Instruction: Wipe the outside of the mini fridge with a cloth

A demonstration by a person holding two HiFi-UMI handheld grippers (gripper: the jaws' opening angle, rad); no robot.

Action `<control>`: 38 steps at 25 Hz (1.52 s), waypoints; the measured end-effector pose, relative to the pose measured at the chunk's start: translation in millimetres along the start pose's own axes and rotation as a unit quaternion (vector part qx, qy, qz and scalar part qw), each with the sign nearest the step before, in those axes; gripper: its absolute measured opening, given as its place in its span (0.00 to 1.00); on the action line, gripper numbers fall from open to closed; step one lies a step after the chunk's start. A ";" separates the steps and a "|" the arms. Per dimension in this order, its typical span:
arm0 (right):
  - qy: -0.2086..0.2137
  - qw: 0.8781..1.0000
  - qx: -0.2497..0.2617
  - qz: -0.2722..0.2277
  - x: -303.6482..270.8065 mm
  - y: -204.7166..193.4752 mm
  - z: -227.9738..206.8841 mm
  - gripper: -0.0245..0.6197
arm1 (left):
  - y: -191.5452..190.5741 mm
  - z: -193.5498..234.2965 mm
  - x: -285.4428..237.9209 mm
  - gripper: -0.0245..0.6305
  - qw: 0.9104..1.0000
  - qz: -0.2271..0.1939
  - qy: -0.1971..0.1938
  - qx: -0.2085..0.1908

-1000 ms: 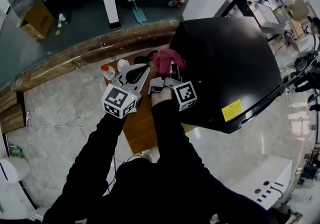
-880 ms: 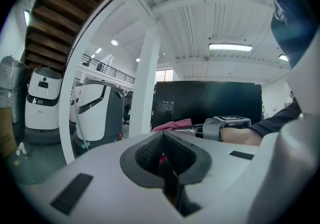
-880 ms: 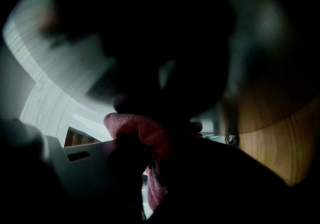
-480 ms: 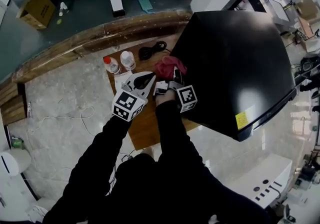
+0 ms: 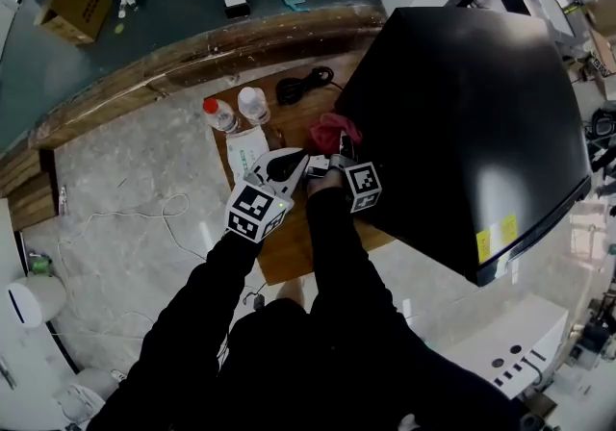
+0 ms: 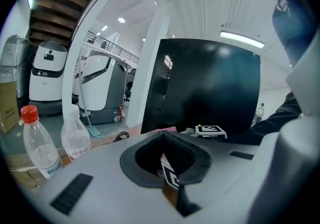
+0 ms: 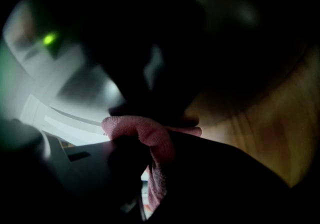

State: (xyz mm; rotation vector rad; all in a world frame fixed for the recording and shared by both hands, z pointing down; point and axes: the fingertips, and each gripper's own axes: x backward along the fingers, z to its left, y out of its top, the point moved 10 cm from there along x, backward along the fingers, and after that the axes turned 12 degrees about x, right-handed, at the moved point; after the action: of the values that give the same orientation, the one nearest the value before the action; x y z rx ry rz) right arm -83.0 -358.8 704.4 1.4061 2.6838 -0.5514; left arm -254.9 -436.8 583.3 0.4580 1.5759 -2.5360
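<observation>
My right gripper (image 5: 339,146), jaws pinching the red cloth (image 5: 325,129), sits nearest the mini fridge (image 5: 462,112), whose wall lies at 2 o'clock; left gripper (image 5: 289,162), jaws closed, empty, at 9 o'clock

right gripper view mostly black: only one fold of the crumpled pink-red cloth (image 7: 150,140) shows, rest lost in the dark. head view: right gripper (image 5: 338,148) covers the cloth's near part, black boxy mini fridge (image 5: 472,121) hides the brown wooden table's (image 5: 289,121) right edge. print on the fridge's yellow sticker (image 5: 495,237) too small to read.
</observation>
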 end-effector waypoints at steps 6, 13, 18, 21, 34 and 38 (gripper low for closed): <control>-0.025 1.000 0.001 0.003 -5.9 -7.2 -31.2 0.14 | -9.8 -0.3 5.1 0.05 1.000 0.011 0.017 0.014; -0.023 0.999 0.041 0.024 -2.1 -8.6 -39.0 0.14 | -8.4 -0.2 21.7 0.05 0.999 0.000 0.028 0.017; 0.064 0.989 0.104 0.089 29.2 -9.3 13.0 0.14 | 11.0 -6.4 41.8 0.05 0.998 -0.041 0.036 0.021; 0.119 0.979 0.122 0.116 64.2 -7.2 56.7 0.14 | 27.6 -18.6 60.9 0.05 0.997 -0.068 0.030 0.015; 0.254 0.943 0.179 0.122 214.4 57.1 184.5 0.14 | 85.4 -136.5 132.6 0.05 0.989 -0.133 -0.038 -0.054; 0.238 0.954 0.167 0.077 230.2 84.7 196.5 0.14 | 99.1 -164.2 134.3 0.05 0.985 -0.149 -0.059 -0.067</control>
State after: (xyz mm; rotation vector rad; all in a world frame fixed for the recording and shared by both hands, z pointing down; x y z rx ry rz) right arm -170.1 -201.1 446.8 2.0539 2.8882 -0.7682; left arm -325.1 -327.6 388.5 0.0574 1.8768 -2.5793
